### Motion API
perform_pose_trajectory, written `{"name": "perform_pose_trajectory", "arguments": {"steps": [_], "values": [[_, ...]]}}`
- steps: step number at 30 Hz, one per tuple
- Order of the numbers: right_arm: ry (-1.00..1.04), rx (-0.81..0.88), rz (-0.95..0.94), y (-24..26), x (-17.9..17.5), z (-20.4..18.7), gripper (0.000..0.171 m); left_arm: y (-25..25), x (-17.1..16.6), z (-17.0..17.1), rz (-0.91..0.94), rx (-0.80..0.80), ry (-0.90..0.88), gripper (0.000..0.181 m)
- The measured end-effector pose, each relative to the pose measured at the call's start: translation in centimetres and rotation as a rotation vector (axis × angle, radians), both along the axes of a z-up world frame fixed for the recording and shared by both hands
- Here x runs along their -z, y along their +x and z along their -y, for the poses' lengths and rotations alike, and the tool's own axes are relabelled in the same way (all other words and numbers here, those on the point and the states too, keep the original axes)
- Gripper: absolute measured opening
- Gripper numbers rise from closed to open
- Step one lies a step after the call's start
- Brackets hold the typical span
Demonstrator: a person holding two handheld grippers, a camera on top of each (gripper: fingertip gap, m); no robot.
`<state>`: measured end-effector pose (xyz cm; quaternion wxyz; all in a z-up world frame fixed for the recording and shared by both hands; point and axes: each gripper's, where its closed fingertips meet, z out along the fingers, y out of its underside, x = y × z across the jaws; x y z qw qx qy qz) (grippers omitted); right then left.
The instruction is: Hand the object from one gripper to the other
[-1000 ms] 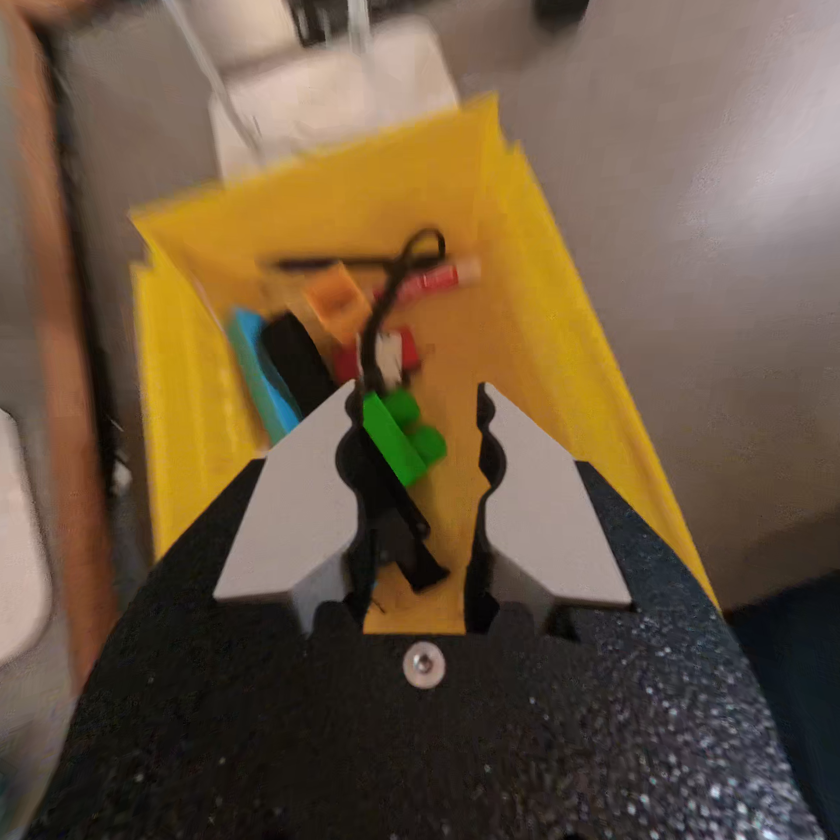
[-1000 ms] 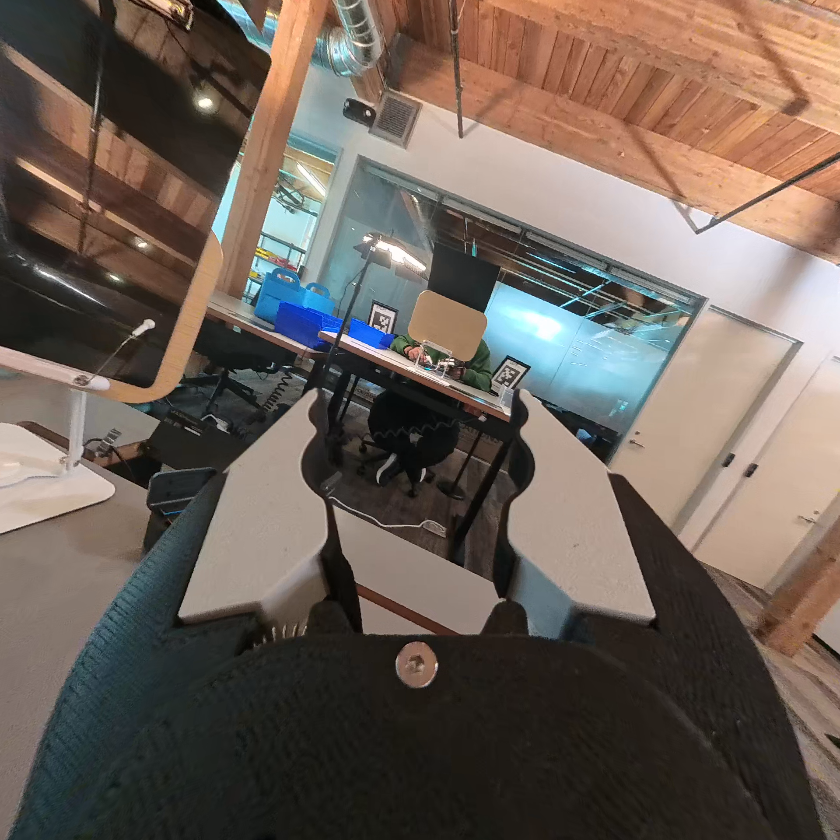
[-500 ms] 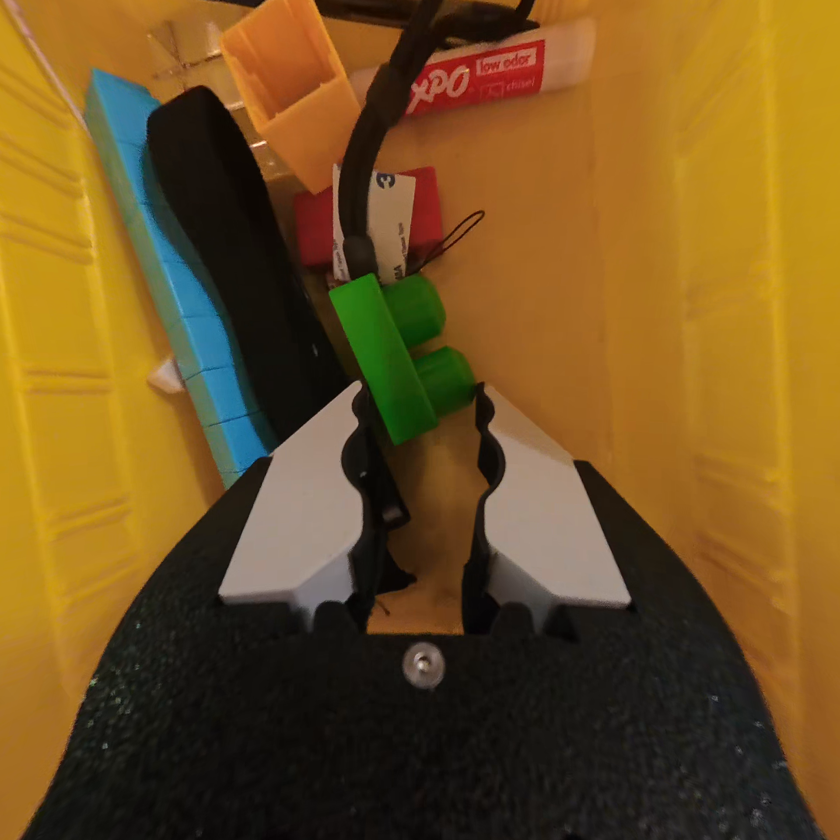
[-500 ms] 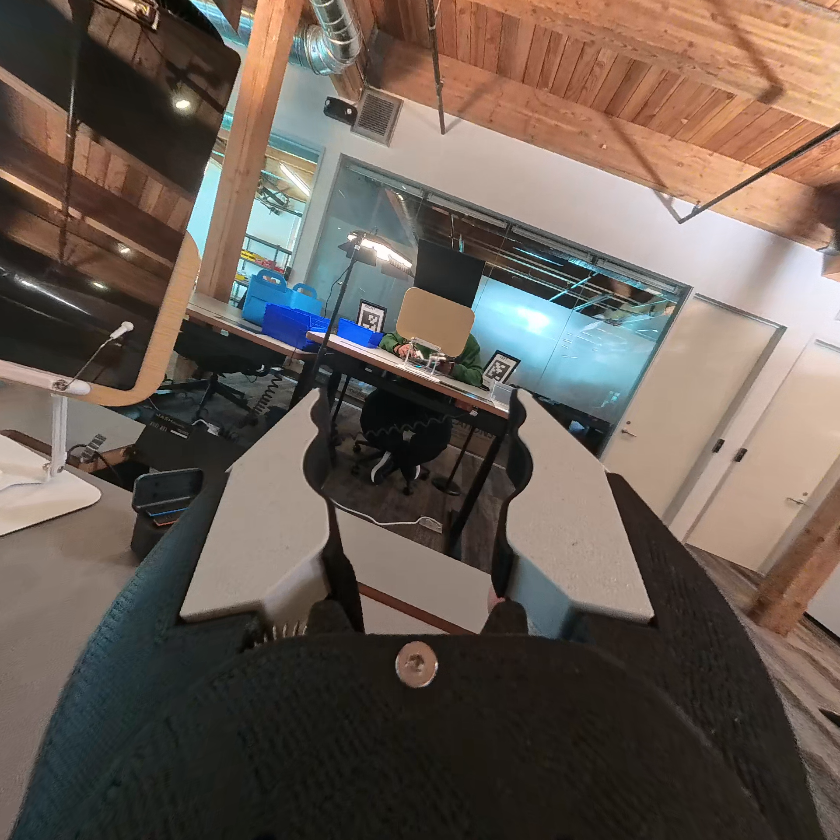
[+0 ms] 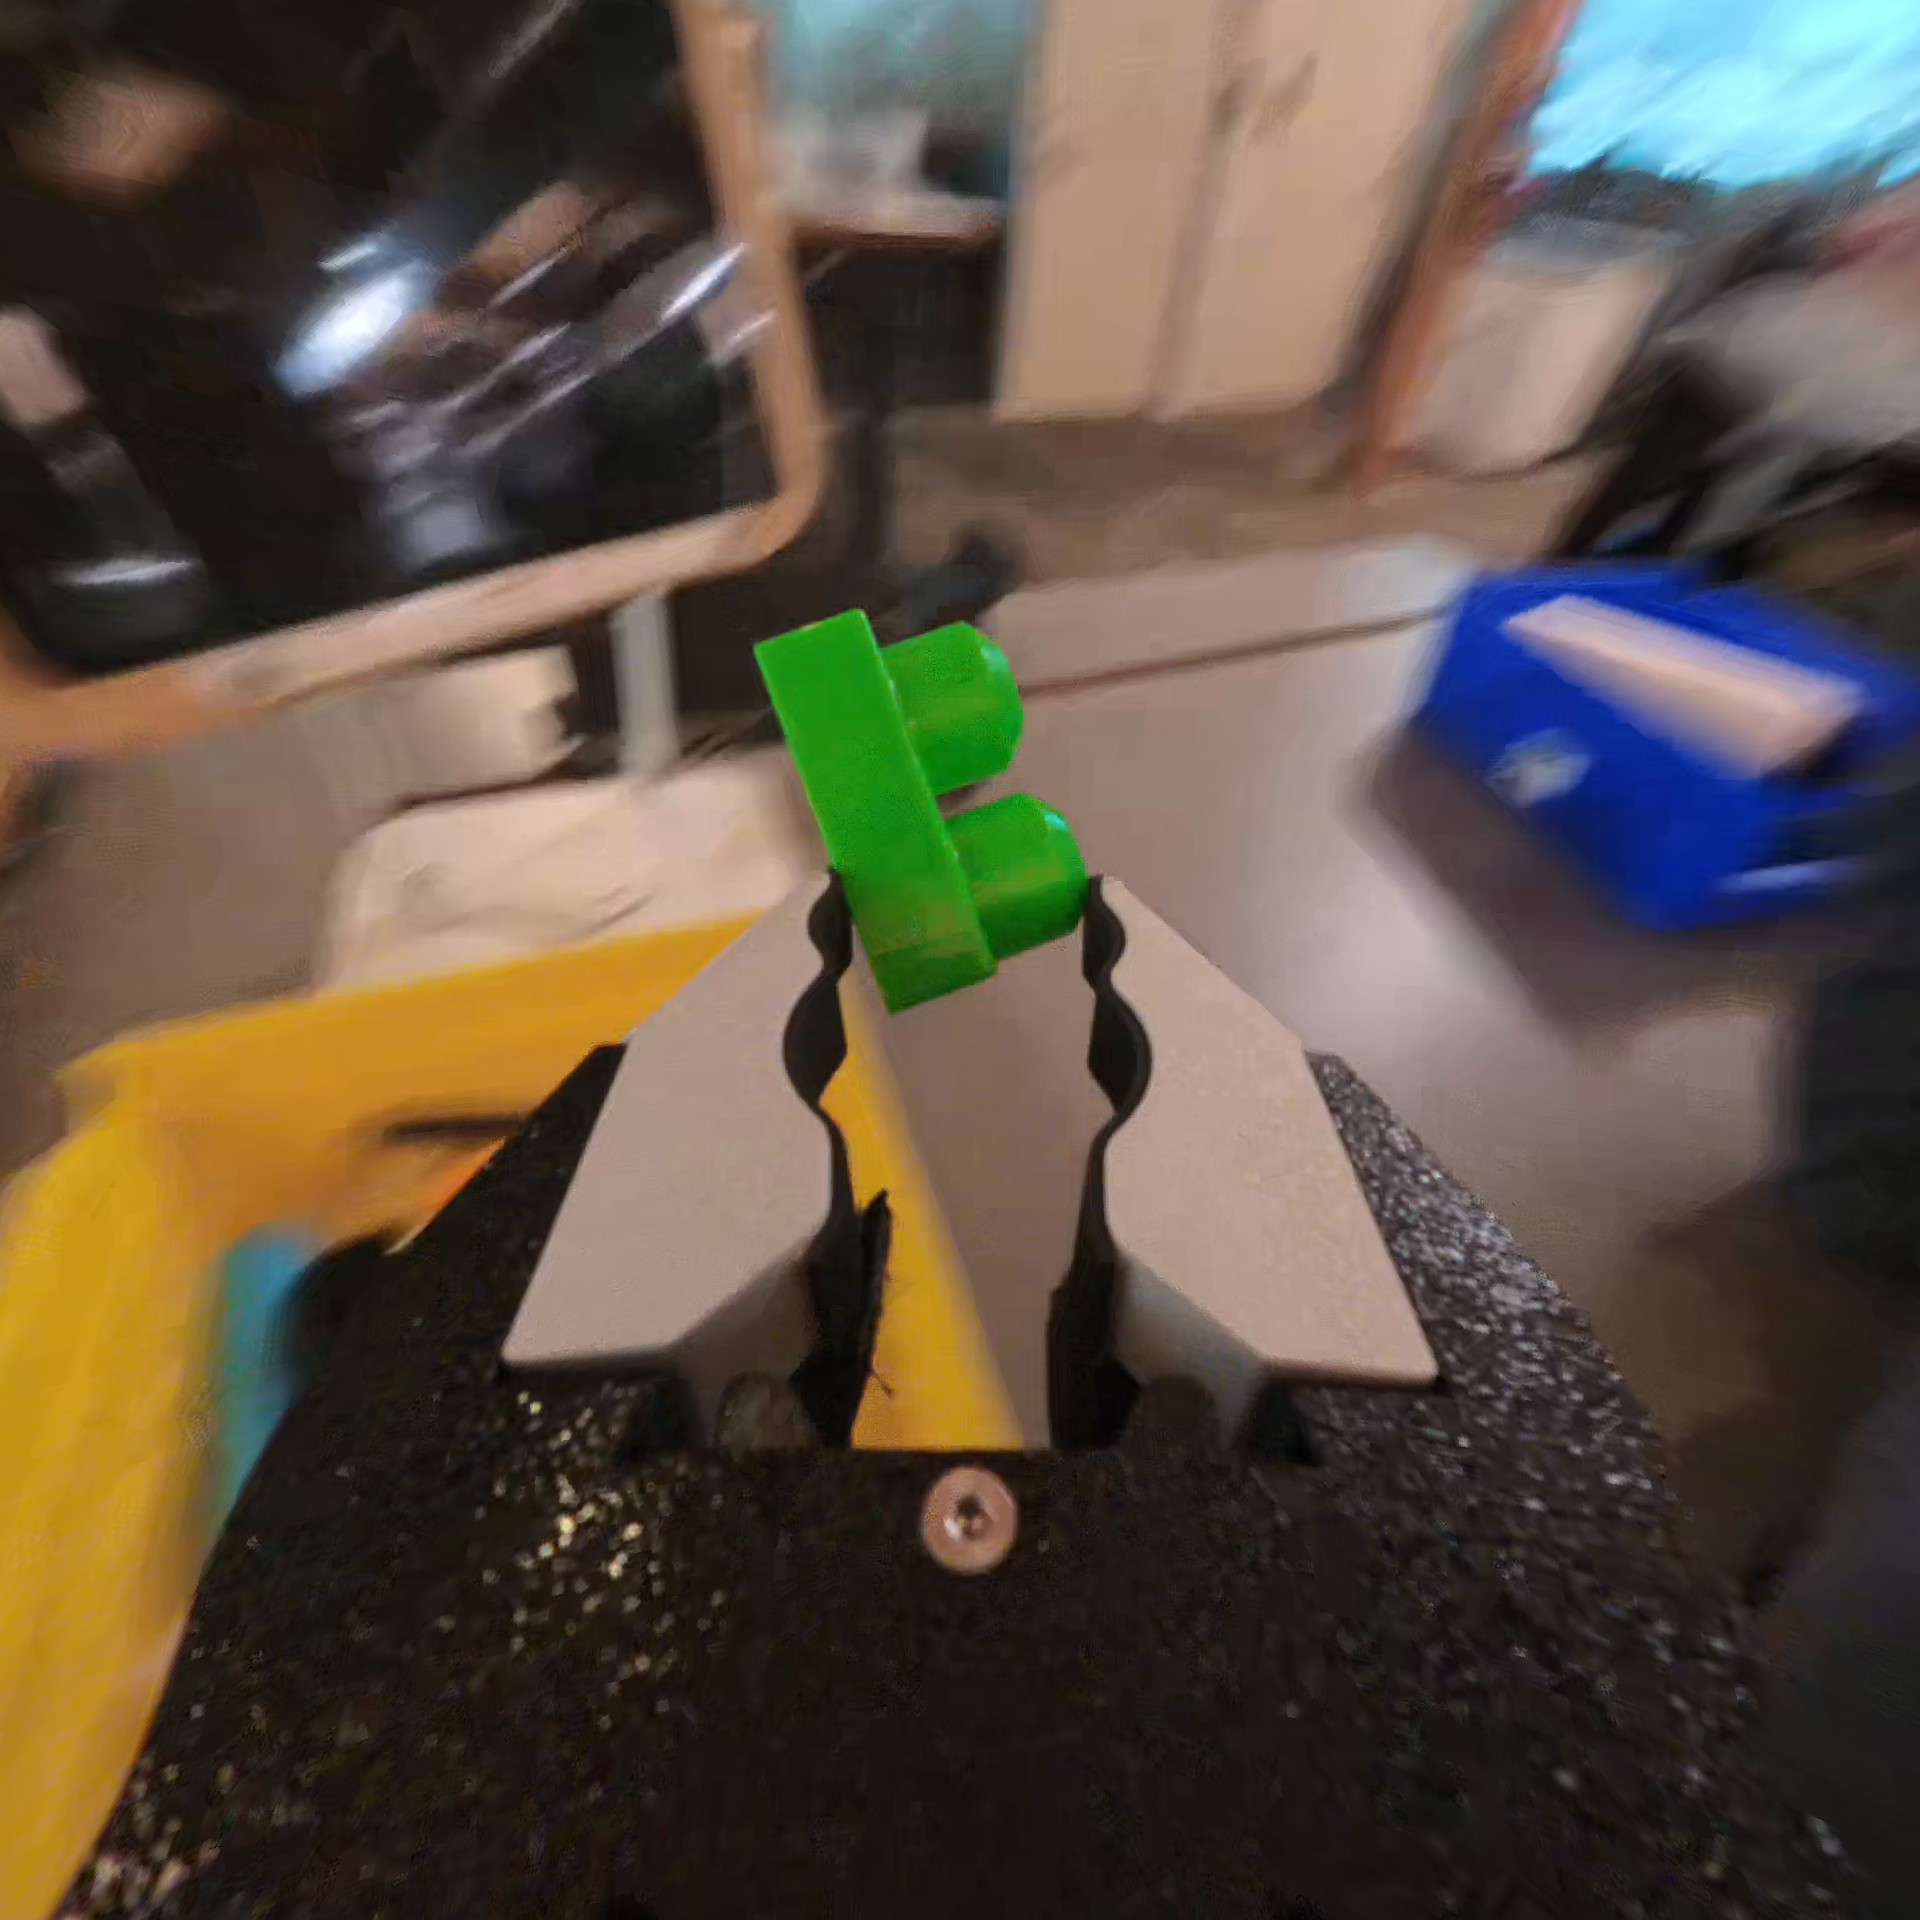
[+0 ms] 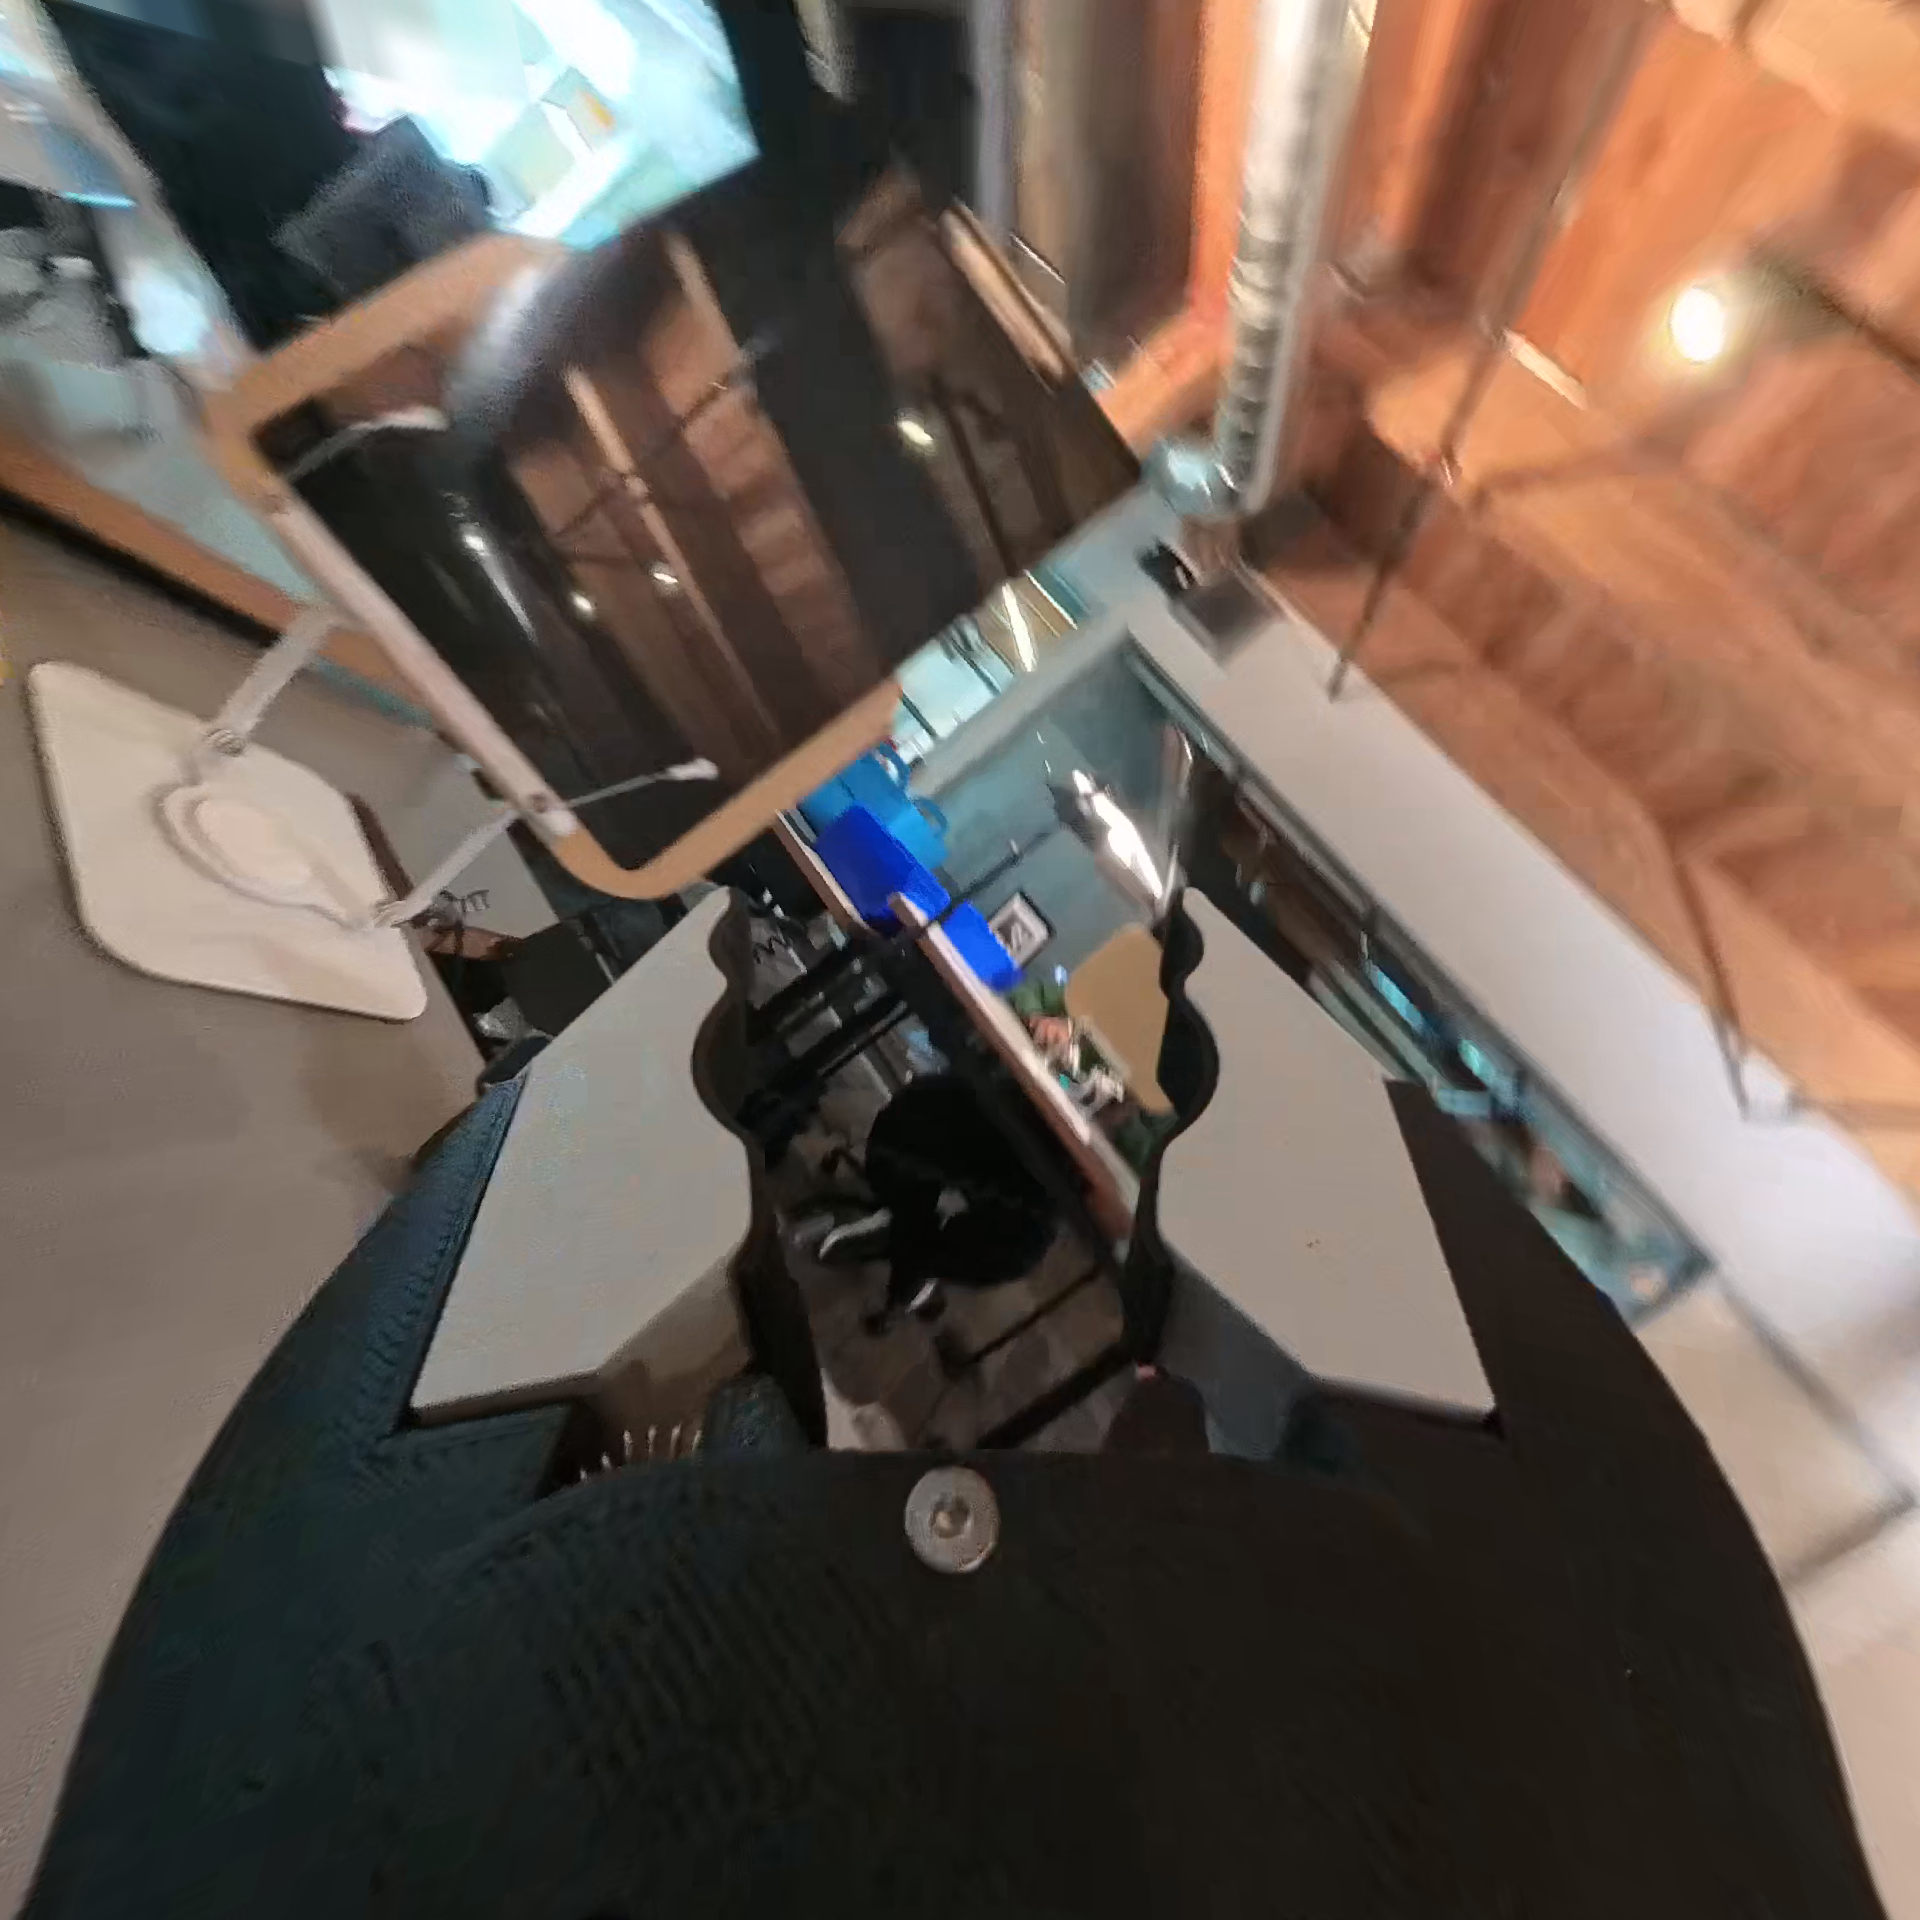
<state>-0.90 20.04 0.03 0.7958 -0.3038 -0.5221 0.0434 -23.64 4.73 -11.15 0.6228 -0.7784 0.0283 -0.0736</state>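
Observation:
A green piece (image 5: 894, 821), a flat bar with two round pegs, is pinched at its lower end between the tips of my left gripper (image 5: 961, 894). It is held upright in the air, above and to the right of the yellow bin (image 5: 208, 1091). My right gripper (image 6: 951, 914) is open and empty, raised above the grey table (image 6: 156, 1143) and pointing out into the room. Neither gripper shows in the other's view. Both views are motion-blurred.
A blue bin (image 5: 1662, 748) stands on the table to the right. A wood-framed dark panel (image 6: 623, 520) on a white stand base (image 6: 208, 862) stands at the back left. A person sits at a far desk.
My left gripper closed on the green piece inside the yellow bin and lifted it out into the air. My right gripper stayed open and rolled, so its view tilted.

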Motion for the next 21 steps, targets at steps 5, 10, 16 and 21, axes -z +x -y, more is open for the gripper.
{"name": "perform_pose_trajectory", "arguments": {"steps": [5, 10, 16, 21], "values": [[0.275, -0.163, 0.166, -5.9, 2.2, 6.6, 0.08, 10.8, -7.1, -2.1, 0.352, 0.551, 0.189, 0.042], [0.692, 0.054, 0.119, -6.7, 0.9, 7.4, 0.089, 15.5, -8.5, -4.6, 0.396, 0.799, 0.081, 0.043], [0.863, 0.194, 0.155, -7.3, 1.5, 5.9, 0.086, 19.0, -8.0, -6.8, 0.393, 0.929, -0.042, 0.043], [0.845, 0.242, 0.105, -6.6, 0.6, 4.8, 0.051, 19.3, -8.0, -8.4, 0.404, 0.944, -0.032, 0.043]]}}
